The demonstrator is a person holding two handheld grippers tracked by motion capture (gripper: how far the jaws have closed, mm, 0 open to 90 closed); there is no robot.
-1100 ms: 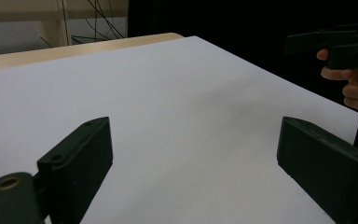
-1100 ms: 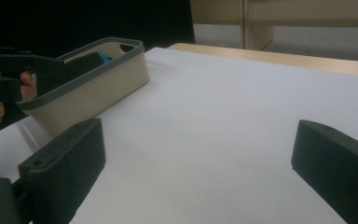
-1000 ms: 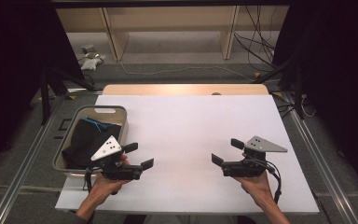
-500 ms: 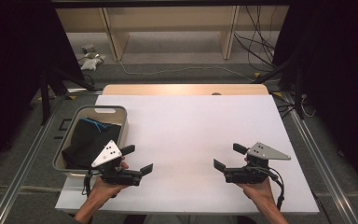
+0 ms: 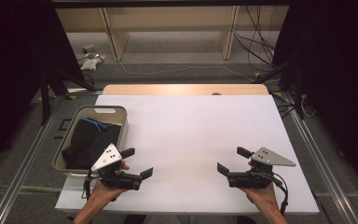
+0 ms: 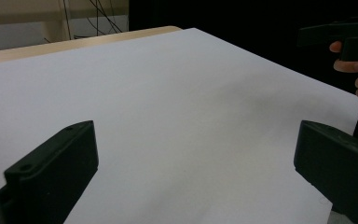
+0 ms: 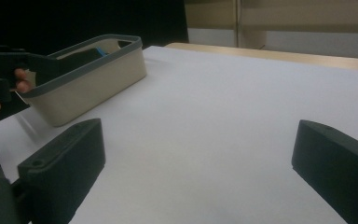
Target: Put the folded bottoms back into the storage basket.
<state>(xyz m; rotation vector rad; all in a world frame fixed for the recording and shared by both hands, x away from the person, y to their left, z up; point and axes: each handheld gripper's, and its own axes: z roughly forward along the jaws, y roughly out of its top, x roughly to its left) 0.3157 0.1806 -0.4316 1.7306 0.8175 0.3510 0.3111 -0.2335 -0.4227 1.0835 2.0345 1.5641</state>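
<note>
High view: left gripper (image 5: 137, 163) beside basket (image 5: 70, 161), right gripper (image 5: 233, 161) well apart; both wide open, empty.

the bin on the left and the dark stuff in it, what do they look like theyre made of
Bin: probably moulded plastic, matt beige walls with a grey rim and a cut-out handle, smooth and rigid. Dark contents: likely fabric, soft black folds with a blue trim; the exact cloth can't be told.
</note>
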